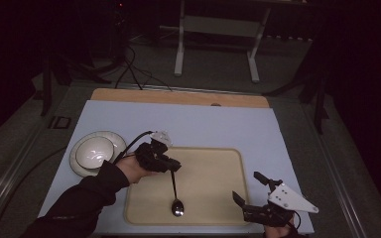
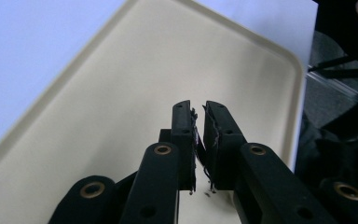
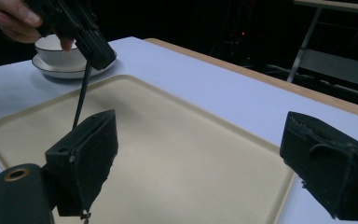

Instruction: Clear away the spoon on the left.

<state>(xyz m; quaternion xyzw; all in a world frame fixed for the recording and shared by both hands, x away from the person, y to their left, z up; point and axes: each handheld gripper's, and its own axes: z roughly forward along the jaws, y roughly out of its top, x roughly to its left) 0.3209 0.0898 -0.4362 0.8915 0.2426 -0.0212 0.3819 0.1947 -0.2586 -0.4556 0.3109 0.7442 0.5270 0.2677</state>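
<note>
Beige tray point(image 1: 213, 168) lay on the pale blue table point(image 1: 228, 124) in the high view, a spoon point(image 1: 175, 196) standing in it, bowl end down on the tray floor, its handle clamped in the left gripper point(image 1: 172, 166). A bowl point(image 1: 95, 151) on a plate point(image 1: 79, 166) sat just left of the tray. The right gripper point(image 1: 248, 187) hovered at the tray's near right corner, jaws wide apart.

From the left gripper view, the jaws stood almost together over the tray point(image 2: 98, 107).

From the right gripper view, the parted jaws framed the tray point(image 3: 182, 140); beyond, the left gripper point(image 3: 95, 51) pinched the spoon point(image 3: 81, 100) handle, with the bowl point(image 3: 56, 53) behind it.
</note>
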